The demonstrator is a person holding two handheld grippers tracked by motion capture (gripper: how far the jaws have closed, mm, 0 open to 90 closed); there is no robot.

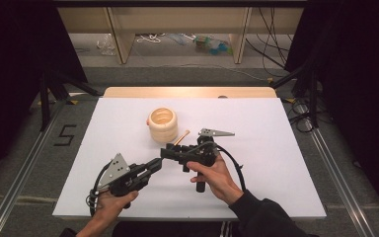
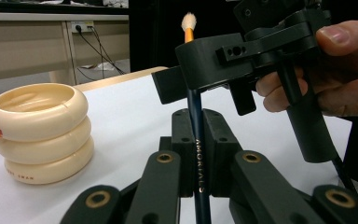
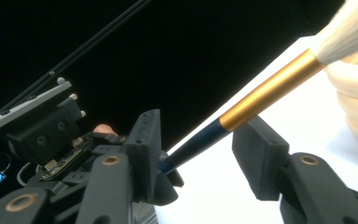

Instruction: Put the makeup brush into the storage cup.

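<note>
Brush clamped in left gripper, bristles toward the ringed holder; right gripper jaws spread around the handle, not yet closed — handover apparently midway, placement in holder pending.

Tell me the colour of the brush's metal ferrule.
Gold, between the dark blue handle and pale bristles of the brush; clearest in the right gripper view.

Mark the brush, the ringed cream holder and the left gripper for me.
brush (image 3: 265, 91), right gripper view, on its gold ferrule.
ringed cream holder (image 2: 39, 140), left gripper view, on the middle ring's front.
left gripper (image 2: 196, 140), left gripper view, midway between its fingertips, shut on the brush's dark handle.
</note>
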